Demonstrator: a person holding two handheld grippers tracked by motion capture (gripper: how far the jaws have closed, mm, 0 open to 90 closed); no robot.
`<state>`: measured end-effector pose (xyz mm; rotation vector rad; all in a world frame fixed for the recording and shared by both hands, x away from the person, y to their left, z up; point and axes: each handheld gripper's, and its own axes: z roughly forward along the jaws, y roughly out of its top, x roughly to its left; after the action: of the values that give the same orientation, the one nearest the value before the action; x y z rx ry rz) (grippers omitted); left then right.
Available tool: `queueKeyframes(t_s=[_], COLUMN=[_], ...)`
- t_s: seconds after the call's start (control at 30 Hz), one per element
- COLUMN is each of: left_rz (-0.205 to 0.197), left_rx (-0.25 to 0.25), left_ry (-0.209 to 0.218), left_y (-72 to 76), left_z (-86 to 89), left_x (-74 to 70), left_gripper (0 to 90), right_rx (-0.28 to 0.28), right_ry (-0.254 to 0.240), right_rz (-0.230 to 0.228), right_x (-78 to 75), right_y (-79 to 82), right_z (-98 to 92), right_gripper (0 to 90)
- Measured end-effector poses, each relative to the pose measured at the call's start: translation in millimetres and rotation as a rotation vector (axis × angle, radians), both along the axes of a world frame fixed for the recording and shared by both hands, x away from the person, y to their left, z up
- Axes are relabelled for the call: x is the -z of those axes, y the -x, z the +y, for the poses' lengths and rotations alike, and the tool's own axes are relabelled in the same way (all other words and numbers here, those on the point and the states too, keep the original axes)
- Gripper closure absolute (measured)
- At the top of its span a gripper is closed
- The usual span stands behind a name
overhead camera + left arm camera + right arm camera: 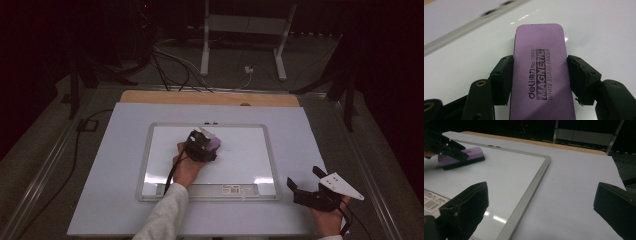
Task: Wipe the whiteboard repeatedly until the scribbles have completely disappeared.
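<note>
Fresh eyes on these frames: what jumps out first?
The purple eraser, printed as a magnetic whiteboard eraser, is clamped between the left gripper jaws and lies flat on the whiteboard near its middle. The right gripper sits off the board's near right corner, over the pale table sheet, jaws wide apart and holding nothing. Everything past the table is dark, so the bright board draws the eye.

The eraser (214,144) lies on the whiteboard (250,150), which rests on the table (115,200).
</note>
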<state>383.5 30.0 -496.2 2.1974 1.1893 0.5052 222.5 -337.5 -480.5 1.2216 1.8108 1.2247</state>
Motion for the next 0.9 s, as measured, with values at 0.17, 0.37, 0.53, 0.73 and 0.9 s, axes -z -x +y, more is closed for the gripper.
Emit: queueKeyframes(t_s=[0.17, 0.37, 0.53, 0.73, 0.9], left_rz=[-0.001, -0.001, -0.015, -0.018, -0.013], left_rx=[-0.047, -0.017, 0.081, 0.221, 0.258], left_ry=[0.0, 0.003, -0.012, -0.023, -0.024], left_y=[-13.7, -15.7, -0.9, 22.9, 30.1], left_z=[4.9, -18.5, -47.4, -60.0, -39.7], left_x=[0.7, 0.8, 1.3, 0.3, -0.2], left_gripper=[41.7, 41.7, 41.6, 41.6, 41.5], right_rx=[-0.004, -0.005, -0.007, -0.005, 0.0], right_ry=[0.003, 0.003, 0.003, 0.001, -0.005], right_rz=[0.001, 0.002, 0.002, -0.001, 0.0], right_x=[0.2, 0.3, 0.4, 0.0, -0.1], right_y=[-0.7, -0.6, -0.7, -0.1, 0.4], right_z=[1.1, 1.4, 1.8, 1.3, -0.3], right_gripper=[0.0, 0.0, 0.0, 0.0, 0.0])
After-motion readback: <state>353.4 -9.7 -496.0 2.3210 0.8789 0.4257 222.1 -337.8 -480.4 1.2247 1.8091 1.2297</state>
